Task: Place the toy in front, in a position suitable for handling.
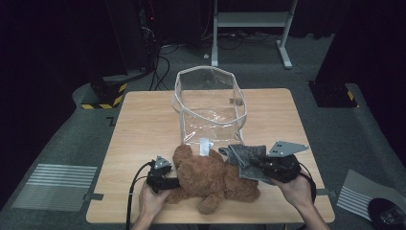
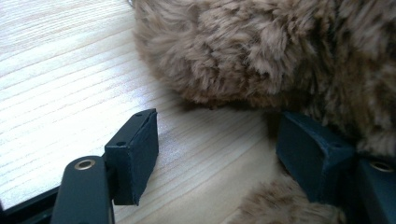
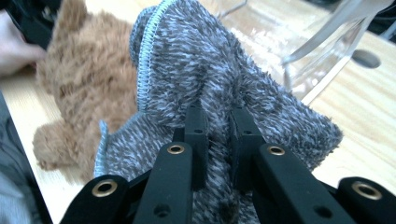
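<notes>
A brown plush teddy bear [image 1: 210, 179] lies on the wooden table [image 1: 143, 124] near its front edge. My left gripper [image 1: 173, 183] rests at the bear's left side. In the left gripper view it [image 2: 219, 140] stands open on the tabletop, the bear's fur [image 2: 243, 51] just ahead and brushing the right-hand pad [image 2: 313, 151]. My right gripper [image 1: 258, 166] is shut on a folded grey fuzzy cloth [image 1: 246, 155], which lies partly over the bear's right side. In the right gripper view its jaws [image 3: 218, 116] pinch a ridge of the cloth [image 3: 205, 60].
A clear plastic bag [image 1: 210, 105] with a white rim stands open in the middle of the table, just behind the bear and cloth. Bare wood lies to its left and right. Dark floor, cables and a white stand [image 1: 251, 21] lie beyond the table.
</notes>
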`<state>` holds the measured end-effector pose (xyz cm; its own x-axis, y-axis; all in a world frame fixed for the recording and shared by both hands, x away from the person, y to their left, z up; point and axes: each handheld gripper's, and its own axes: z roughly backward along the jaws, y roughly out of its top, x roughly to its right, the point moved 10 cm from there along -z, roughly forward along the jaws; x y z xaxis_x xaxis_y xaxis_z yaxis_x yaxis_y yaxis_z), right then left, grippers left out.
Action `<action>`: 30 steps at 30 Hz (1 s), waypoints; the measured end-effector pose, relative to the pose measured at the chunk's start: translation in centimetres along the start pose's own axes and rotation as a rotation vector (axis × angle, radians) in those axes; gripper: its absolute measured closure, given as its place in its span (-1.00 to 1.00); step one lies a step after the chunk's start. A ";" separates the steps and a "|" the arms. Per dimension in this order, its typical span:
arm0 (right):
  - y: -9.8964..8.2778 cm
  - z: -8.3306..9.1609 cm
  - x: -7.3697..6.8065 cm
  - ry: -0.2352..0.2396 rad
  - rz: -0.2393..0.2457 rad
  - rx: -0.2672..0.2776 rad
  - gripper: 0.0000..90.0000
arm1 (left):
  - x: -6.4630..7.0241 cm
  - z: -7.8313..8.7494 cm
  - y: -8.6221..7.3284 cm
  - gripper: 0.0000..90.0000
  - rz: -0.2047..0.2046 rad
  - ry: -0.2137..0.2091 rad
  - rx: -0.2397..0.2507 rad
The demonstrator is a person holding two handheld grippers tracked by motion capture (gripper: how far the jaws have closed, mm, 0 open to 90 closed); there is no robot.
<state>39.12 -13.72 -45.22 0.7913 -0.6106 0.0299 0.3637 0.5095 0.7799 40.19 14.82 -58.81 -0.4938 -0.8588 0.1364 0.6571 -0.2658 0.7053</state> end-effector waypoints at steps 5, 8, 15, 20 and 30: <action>-2.2 -0.5 0.8 -0.030 -0.003 -0.064 0.79 | -0.4 0.8 0.2 -0.33 0.025 -0.008 0.037; -3.3 0.3 2.2 -0.069 -0.034 -0.080 0.79 | -0.6 1.5 0.4 -0.34 0.040 -0.032 0.060; -1.8 3.3 0.3 -0.057 -0.008 0.023 0.79 | 0.5 4.3 0.1 -0.38 0.014 -0.099 0.090; -0.1 2.9 -3.4 0.016 0.066 0.035 0.78 | 2.1 6.5 -0.8 -0.41 -0.027 -0.141 0.105; -2.8 0.2 -5.3 0.073 0.137 -0.055 0.77 | 3.2 4.2 -1.6 -0.41 -0.055 -0.140 0.039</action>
<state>33.81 -12.04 -47.42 0.8683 -0.4883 0.0867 0.2746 0.6189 0.7359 35.18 14.38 -56.55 -0.6051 -0.7730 0.1906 0.6056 -0.2914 0.7405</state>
